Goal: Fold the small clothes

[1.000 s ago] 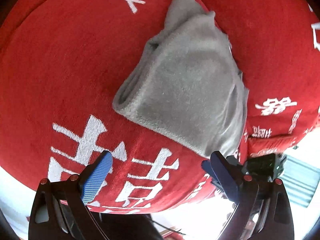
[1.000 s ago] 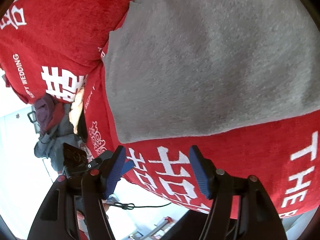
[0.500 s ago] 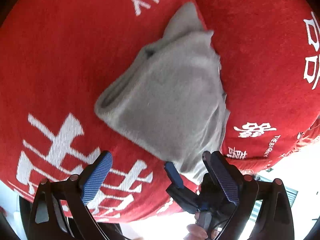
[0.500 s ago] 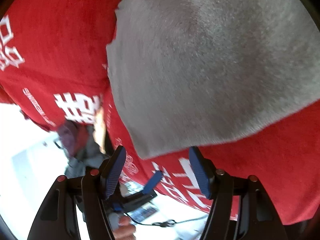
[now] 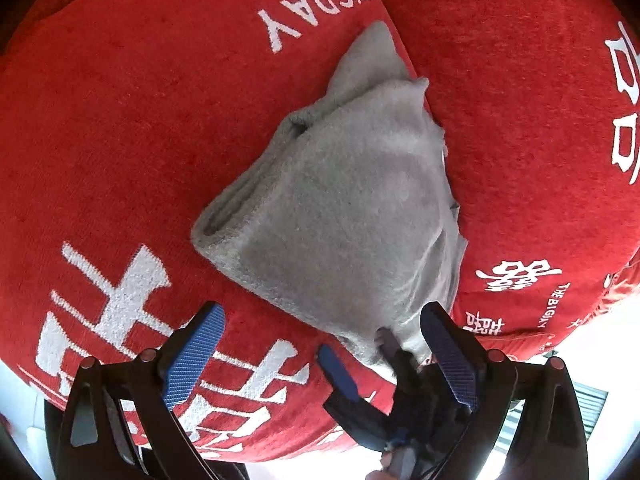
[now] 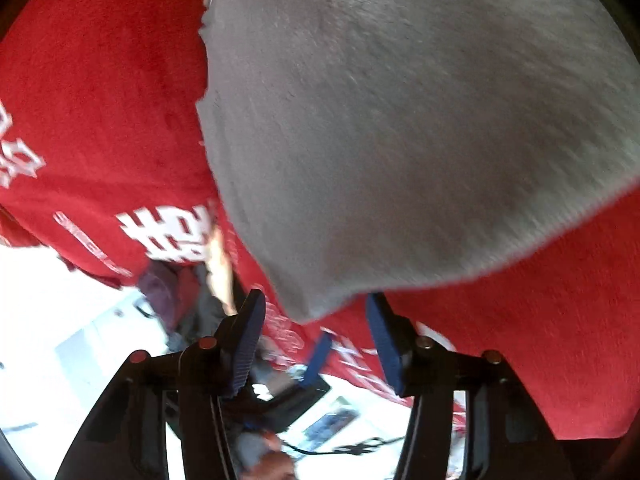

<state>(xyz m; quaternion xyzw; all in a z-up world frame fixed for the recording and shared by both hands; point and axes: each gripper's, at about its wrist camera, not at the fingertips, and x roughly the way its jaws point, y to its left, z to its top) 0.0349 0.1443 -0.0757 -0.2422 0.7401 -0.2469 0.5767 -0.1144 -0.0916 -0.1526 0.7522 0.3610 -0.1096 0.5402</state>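
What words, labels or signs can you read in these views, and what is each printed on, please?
"BIGDAY", upside down, white on the red cloth.
"THEBIGDAY", small and partly cut off, same cloth, lower right.
Large white Chinese characters on the cloth: not legible.
Grey garment: no text.
Right wrist view: blurred, unreadable.

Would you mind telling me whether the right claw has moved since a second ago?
Yes. The right claw has advanced to the grey folded garment's corner, open.
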